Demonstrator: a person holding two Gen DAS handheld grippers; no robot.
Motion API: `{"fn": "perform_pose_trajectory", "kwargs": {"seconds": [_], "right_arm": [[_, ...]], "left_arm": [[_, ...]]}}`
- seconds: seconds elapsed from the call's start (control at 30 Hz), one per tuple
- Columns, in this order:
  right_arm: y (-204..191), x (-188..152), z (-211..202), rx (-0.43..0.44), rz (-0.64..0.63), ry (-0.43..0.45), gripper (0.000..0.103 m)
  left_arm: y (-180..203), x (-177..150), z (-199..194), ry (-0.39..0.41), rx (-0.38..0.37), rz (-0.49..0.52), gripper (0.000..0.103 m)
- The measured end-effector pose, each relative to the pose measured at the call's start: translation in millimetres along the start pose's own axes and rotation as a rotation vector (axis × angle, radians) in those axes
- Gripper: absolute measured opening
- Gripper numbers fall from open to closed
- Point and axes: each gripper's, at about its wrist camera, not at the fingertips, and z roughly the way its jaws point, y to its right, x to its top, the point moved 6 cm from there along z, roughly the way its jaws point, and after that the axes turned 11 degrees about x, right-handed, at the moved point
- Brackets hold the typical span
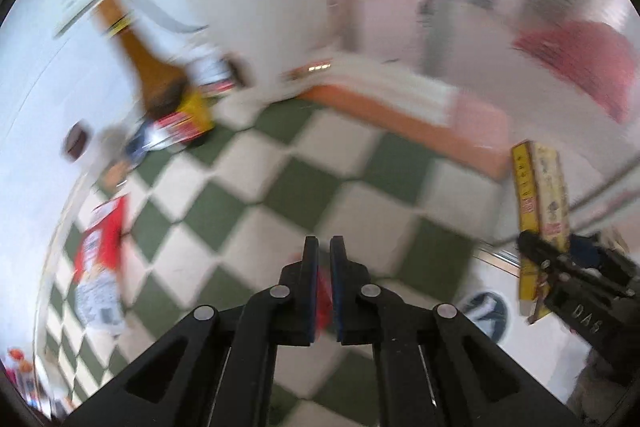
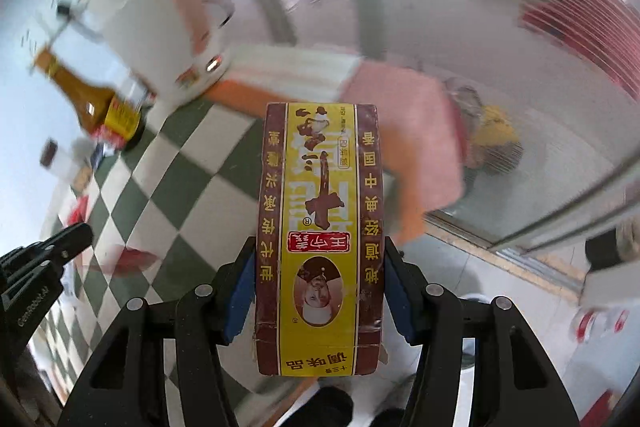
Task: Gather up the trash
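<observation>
My right gripper [image 2: 320, 259] is shut on a yellow and brown seasoning box [image 2: 320, 227], held lengthwise between the blue pads; the box also shows in the left wrist view [image 1: 542, 211] at the far right, with the right gripper [image 1: 568, 275] below it. My left gripper [image 1: 324, 247] is nearly shut on a thin red wrapper [image 1: 323, 295], above the green and white checkered tablecloth [image 1: 280, 195]. A red and white snack packet [image 1: 100, 259] lies at the left. The left gripper shows at the left edge of the right wrist view [image 2: 60, 239].
A brown sauce bottle [image 1: 148, 67] with a yellow label stands at the back left, next to a white appliance [image 1: 256, 7]. An orange, white and pink cloth [image 1: 400, 107] lies behind. A yellow item [image 2: 496, 131] sits beyond the table's right edge.
</observation>
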Motion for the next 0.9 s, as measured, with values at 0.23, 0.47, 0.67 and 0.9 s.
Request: {"fn": "perform_pose_trajectory", "kwargs": {"seconds": [0.23, 0.47, 0.67, 0.9], "right_arm": [[129, -68, -72, -0.046, 0.238, 0.045, 0.06], [250, -166, -95, -0.096, 0.493, -0.002, 0.06], [253, -175, -82, -0.017, 0.524, -0.033, 0.06], [142, -86, -39, 0.133, 0.328, -0.01, 0.06]], "left_arm": [[150, -8, -27, 0.015, -0.183, 0.216, 0.002], [215, -41, -19, -0.079, -0.268, 0.223, 0.01], [121, -34, 21, -0.126, -0.142, 0.046, 0.016], [-18, -44, 77, -0.243, -0.119, -0.265, 0.056]]}}
